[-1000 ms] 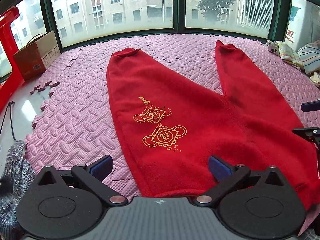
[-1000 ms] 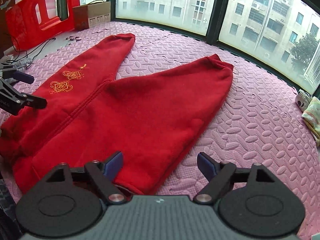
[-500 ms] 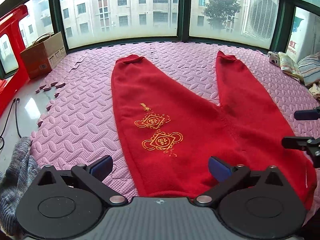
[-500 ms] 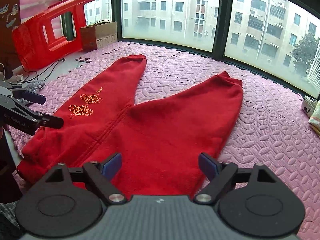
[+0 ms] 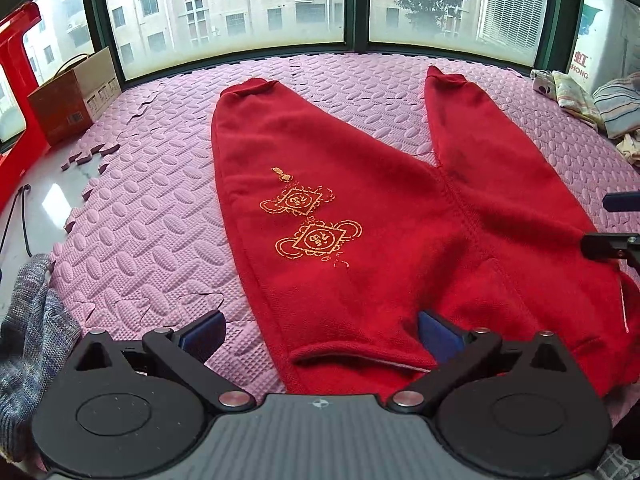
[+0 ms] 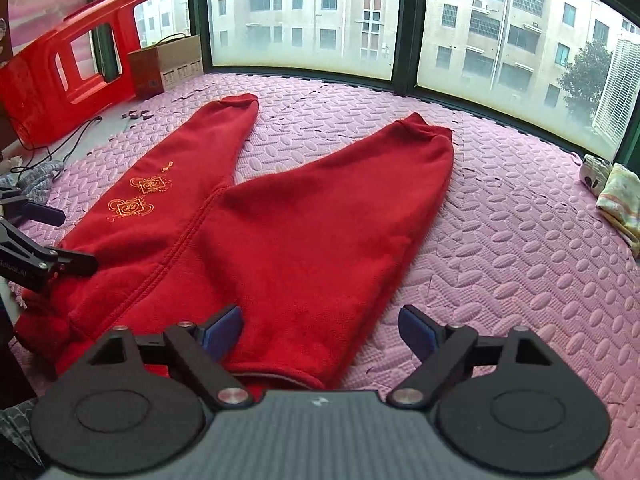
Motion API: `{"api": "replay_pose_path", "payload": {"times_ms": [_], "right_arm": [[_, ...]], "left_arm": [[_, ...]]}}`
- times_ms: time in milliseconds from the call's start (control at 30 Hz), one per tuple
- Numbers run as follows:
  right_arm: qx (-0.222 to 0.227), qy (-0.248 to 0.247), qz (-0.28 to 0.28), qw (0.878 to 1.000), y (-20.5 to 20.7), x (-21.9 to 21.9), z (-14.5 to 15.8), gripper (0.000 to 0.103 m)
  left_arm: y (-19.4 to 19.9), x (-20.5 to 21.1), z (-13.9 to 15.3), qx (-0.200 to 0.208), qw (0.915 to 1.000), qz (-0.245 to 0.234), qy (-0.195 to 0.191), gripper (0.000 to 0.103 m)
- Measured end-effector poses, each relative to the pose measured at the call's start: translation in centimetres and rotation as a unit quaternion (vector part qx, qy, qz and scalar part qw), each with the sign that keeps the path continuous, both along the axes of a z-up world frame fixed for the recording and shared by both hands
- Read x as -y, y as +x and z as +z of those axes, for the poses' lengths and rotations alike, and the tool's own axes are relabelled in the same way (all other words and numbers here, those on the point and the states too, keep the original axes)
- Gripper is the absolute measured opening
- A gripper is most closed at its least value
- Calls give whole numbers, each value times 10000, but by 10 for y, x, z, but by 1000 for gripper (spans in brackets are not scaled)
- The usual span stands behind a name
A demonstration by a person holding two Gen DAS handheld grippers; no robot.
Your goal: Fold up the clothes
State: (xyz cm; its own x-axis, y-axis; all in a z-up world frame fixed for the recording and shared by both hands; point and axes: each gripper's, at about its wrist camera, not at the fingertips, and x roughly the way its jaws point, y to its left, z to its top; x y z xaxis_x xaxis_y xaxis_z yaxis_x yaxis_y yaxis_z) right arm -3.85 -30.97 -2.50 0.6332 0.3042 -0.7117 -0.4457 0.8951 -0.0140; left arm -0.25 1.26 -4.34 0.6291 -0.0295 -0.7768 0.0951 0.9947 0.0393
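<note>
A pair of red fleece trousers (image 5: 360, 216) (image 6: 288, 240) with gold embroidery (image 5: 308, 220) lies flat on the pink foam mat (image 5: 144, 216), legs spread toward the windows, waistband nearest me. My left gripper (image 5: 320, 336) is open and hovers over the waistband's left corner. My right gripper (image 6: 320, 330) is open over the waistband's right corner. Neither holds any cloth. The right gripper's fingers (image 5: 612, 240) show at the right edge of the left wrist view. At the left edge of the right wrist view the left gripper's fingers (image 6: 48, 256) are visible.
A red plastic chair (image 6: 60, 72) and a cardboard box (image 6: 168, 64) stand at the far left by the windows. A grey knit garment (image 5: 28, 328) lies off the mat's left edge beside a cable (image 5: 20, 216). Folded clothes (image 5: 592, 100) pile at the far right.
Both grippers have drawn back and risen a little from the trousers, so the waistband edge now shows between the fingers. The trousers have not moved.
</note>
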Motion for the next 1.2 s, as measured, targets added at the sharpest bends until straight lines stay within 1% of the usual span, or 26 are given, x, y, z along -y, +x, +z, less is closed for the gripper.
{"api": "replay_pose_path", "payload": {"times_ms": [133,267,333,400,500,567,633,700,733,767,833,900,1100,1200], "right_arm": [[75,55,-81,9999,11,-9,-2,87],[-44,-290,-155,9994,17,-6,-20,87],[-109,-223,-252,9994,16,1,-19,87],[-147,-49,-376,9992,15,11,-11,87],[10,11,-439,9990,18,12,-4,87],[57,14,-487,9988,25,10,-6,87],[-8,-115,-463,9989,32,6,-15,87],[26,-440,-480,9979,34,5,-25,85],[21,-374,-534,9979,36,11,-26,88],[15,-325,-613,9976,37,16,-27,88],[0,-354,-945,9949,41,27,-24,87],[15,-296,-1010,9944,44,35,-20,87],[42,-280,-1032,9943,55,39,-18,86],[40,-247,-1056,9941,60,41,-17,85]], "left_arm": [[-1,-1,-1,-33,10000,6,22,103],[-2,-6,-2,-91,9999,38,-61,103],[-4,-8,-3,-109,9999,42,-92,103],[-4,-7,-2,-110,9999,12,-72,103],[-3,-7,-1,-122,9999,0,-57,103],[-3,-7,-1,-120,9999,-5,-46,103],[-3,-8,-2,-125,9999,2,-56,103],[-3,-8,-2,-129,9999,4,-60,103],[-3,-8,-2,-128,9999,-1,-54,103],[-4,-7,-1,-127,9999,-6,-48,103],[-4,-7,-1,-128,9999,-21,-35,103],[-3,-5,0,-123,9999,-55,9,103],[-7,1,12,-46,9998,-201,75,103],[-10,10,23,34,9991,-413,-30,103]]}}
